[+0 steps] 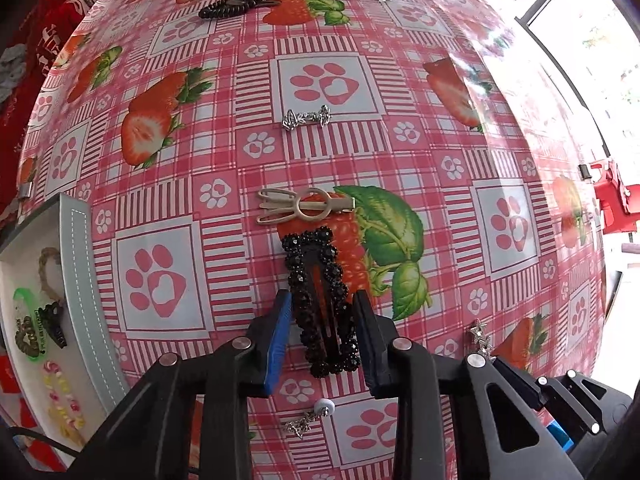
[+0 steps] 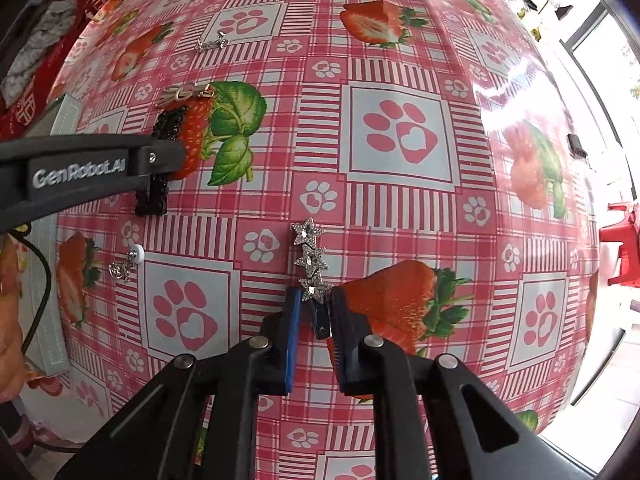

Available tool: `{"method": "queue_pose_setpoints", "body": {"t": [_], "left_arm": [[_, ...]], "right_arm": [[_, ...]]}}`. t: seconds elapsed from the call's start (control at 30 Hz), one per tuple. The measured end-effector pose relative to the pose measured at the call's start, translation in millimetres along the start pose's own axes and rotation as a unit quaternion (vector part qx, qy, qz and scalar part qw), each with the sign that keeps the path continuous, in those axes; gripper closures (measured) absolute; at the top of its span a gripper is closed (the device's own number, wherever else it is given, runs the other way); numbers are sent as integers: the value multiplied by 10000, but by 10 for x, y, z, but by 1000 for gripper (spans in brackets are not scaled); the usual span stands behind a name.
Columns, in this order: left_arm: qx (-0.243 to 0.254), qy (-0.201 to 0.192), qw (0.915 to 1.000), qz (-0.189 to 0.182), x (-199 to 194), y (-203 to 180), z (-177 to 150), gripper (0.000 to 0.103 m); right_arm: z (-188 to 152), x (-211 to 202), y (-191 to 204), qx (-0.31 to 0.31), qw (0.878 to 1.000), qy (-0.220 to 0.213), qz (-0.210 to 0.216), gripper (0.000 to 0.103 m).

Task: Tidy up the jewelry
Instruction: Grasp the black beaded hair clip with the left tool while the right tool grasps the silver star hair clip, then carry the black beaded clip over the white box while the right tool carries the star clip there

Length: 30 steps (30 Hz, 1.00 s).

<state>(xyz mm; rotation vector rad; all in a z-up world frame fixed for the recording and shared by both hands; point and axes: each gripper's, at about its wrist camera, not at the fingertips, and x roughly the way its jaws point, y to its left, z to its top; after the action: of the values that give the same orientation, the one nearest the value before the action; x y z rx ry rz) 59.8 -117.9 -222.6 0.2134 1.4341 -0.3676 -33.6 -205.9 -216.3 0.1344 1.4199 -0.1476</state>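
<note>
The left gripper (image 1: 322, 308) has its fingers spread on either side of a black beaded snap hair clip (image 1: 320, 304) lying on the strawberry-patterned counter (image 1: 200, 160). The right gripper's (image 2: 316, 306) fingers flank the near end of a silver rhinestone three-star clip (image 2: 311, 260), whether clamped I cannot tell.

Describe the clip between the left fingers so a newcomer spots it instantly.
On the strawberry-print tablecloth, find the big strawberry with green leaves nearest the left gripper. The black beaded snap clip lies over its left edge, just below a beige bunny-shaped clip; it's the only black, bead-encrusted piece there.
</note>
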Motion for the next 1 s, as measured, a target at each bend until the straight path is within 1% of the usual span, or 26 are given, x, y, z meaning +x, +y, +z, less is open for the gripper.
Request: {"method": "queue_pose_setpoints", "body": {"t": [0.2, 0.43, 0.5, 0.67, 0.77, 0.83, 0.87, 0.97, 1.0], "left_arm": [[20, -181, 9998, -71, -163, 29, 13, 65], [-93, -470, 9987, -182, -499, 227, -67, 65], [-133, -526, 9983, -191, -566, 289, -113, 65], [-275, -625, 9975, -177, -691, 470, -258, 65], [-348, -655, 9972, -134, -732, 582, -311, 65], [-384, -660, 9970, -106, -747, 650, -354, 65], [-397, -658, 9970, -98, -751, 668, -370, 65], [-428, -660, 9969, -86, -765, 723, -414, 65], [-430, -659, 9969, -89, -763, 733, -427, 65]], "right_arm": [[50, -29, -150, 191, 9991, 37, 385, 88], [191, -203, -280, 420, 9961, -12, 771, 91], [246, -242, -301, 432, 9957, -35, 818, 94], [281, -261, -257, 531, 9945, -18, 907, 95], [260, -253, -276, 517, 9949, 7, 869, 94], [272, -193, -263, 469, 9957, 122, 790, 94], [274, -155, -269, 484, 9963, 181, 687, 91], [255, -90, -273, 473, 9968, 189, 622, 59], [249, -72, -268, 469, 9967, 187, 628, 59]]}}
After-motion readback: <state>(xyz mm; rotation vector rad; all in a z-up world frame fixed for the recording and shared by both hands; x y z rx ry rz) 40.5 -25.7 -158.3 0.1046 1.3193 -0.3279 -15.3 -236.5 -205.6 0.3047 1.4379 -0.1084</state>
